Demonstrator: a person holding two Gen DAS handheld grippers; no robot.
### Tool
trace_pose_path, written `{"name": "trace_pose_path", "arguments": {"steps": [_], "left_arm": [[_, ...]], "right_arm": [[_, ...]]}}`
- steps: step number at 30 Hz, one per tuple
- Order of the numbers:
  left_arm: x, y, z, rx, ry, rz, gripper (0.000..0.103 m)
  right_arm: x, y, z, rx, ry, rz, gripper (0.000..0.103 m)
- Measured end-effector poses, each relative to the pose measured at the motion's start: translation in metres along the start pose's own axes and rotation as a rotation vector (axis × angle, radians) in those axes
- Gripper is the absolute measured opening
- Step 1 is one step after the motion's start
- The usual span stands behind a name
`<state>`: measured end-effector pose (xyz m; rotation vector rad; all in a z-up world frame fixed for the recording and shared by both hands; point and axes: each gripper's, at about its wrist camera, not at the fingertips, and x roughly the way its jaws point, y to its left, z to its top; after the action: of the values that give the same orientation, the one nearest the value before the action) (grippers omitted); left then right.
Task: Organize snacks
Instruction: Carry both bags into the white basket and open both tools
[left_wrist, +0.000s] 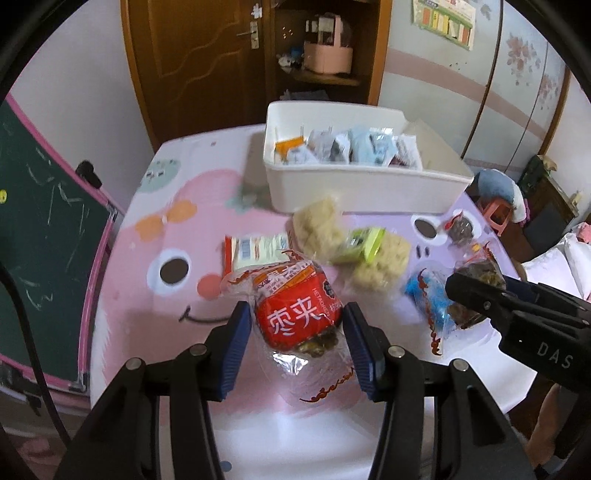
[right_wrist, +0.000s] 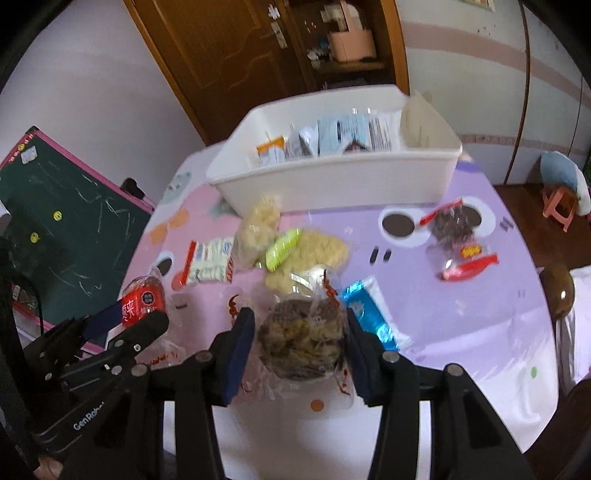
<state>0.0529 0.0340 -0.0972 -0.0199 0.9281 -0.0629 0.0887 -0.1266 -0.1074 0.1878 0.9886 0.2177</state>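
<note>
My left gripper (left_wrist: 297, 314) is shut on a clear-wrapped snack with a red label (left_wrist: 295, 319), held a little above the table. In the right wrist view that same gripper (right_wrist: 147, 317) shows at the lower left with the red packet (right_wrist: 142, 301). My right gripper (right_wrist: 299, 321) is shut on a brown, crumbly snack in clear wrap (right_wrist: 301, 341), also off the table. Its black fingers (left_wrist: 469, 291) reach in from the right edge of the left wrist view. A white bin (left_wrist: 369, 184) (right_wrist: 332, 181) at the far side holds several upright packets.
Loose snacks lie between the grippers and the bin: pale cracker packs (left_wrist: 319, 225), a green packet (left_wrist: 364, 243), a white-and-red packet (left_wrist: 255, 251), a blue packet (right_wrist: 369, 314), dark packets with red ends (right_wrist: 454, 221). A chalkboard (left_wrist: 48, 240) leans at the table's left edge.
</note>
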Motion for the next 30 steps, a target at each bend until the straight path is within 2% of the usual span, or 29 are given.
{"name": "trace_pose_path", "arguments": {"steps": [8,17,23,30], "left_arm": [[-0.034,-0.012,0.064,0.037,-0.09,-0.049,0.05],[-0.055,-0.036,0.16,0.096,-0.242,-0.024,0.05],[-0.047,-0.052,0.208,0.113,-0.294,0.006,0.05],[-0.011,-0.072,0.249,0.135,-0.281,0.033,0.05]], "right_arm": [[-0.044,0.0,0.058,-0.035,-0.145,-0.014,0.047],[-0.089,-0.01,0.141,-0.031,-0.366,-0.068,0.047],[-0.098,-0.019,0.184,-0.016,-0.449,-0.093,0.047],[-0.09,-0.032,0.225,0.012,-0.509,-0.121,0.048]]}}
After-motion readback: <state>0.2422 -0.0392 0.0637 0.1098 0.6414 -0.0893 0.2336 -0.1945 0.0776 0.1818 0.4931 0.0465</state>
